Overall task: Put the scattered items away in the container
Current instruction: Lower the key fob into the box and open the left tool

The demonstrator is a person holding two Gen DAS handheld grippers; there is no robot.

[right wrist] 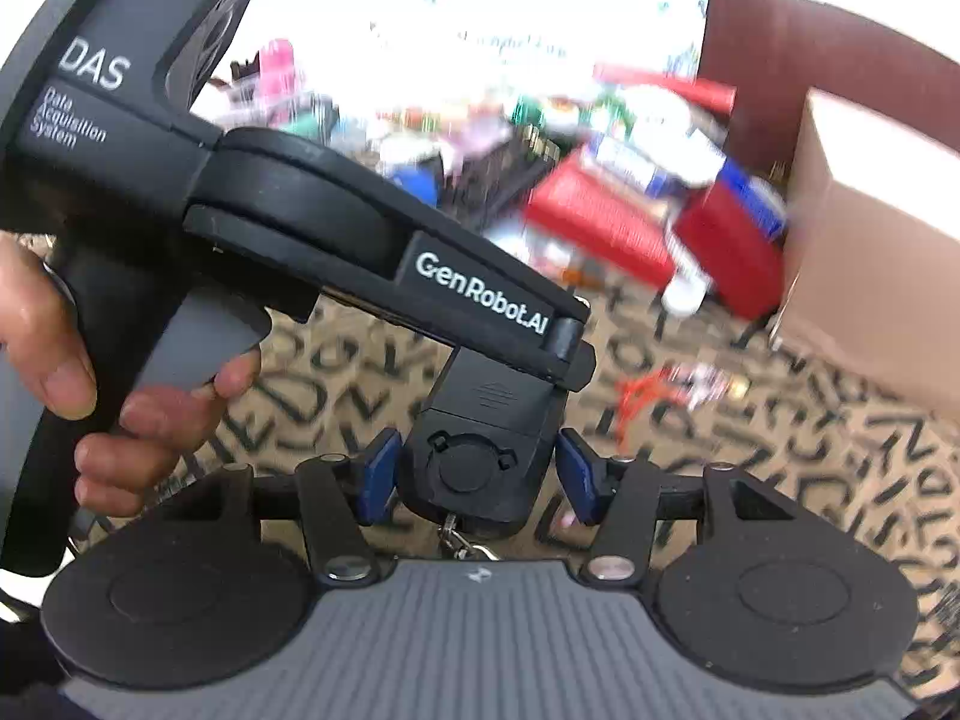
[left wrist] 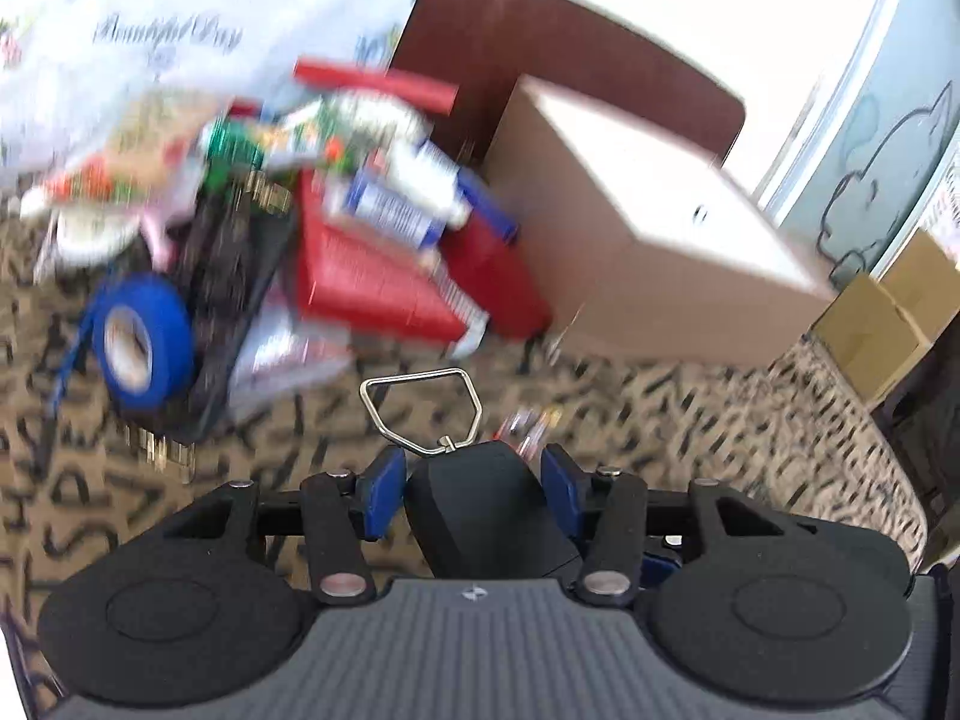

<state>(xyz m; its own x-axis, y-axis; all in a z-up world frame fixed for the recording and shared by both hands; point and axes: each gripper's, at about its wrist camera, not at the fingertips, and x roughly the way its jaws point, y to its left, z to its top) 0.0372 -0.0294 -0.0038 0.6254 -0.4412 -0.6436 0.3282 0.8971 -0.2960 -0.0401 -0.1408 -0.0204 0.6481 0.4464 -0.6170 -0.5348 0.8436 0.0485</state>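
Note:
A black device with a wire loop sits between the blue pads of my left gripper, which is shut on it. The same black device also sits between the pads of my right gripper, which closes on its other end. The left gripper's body, held by a hand, crosses the right wrist view. A cardboard box, the container, stands ahead to the right; it also shows in the right wrist view. A blurred pile of scattered items lies ahead on the patterned cloth.
The pile holds a blue tape roll, red packages and a blue-white box. A small wrapped item lies loose on the cloth. A dark chair back stands behind the box. More cardboard boxes sit far right.

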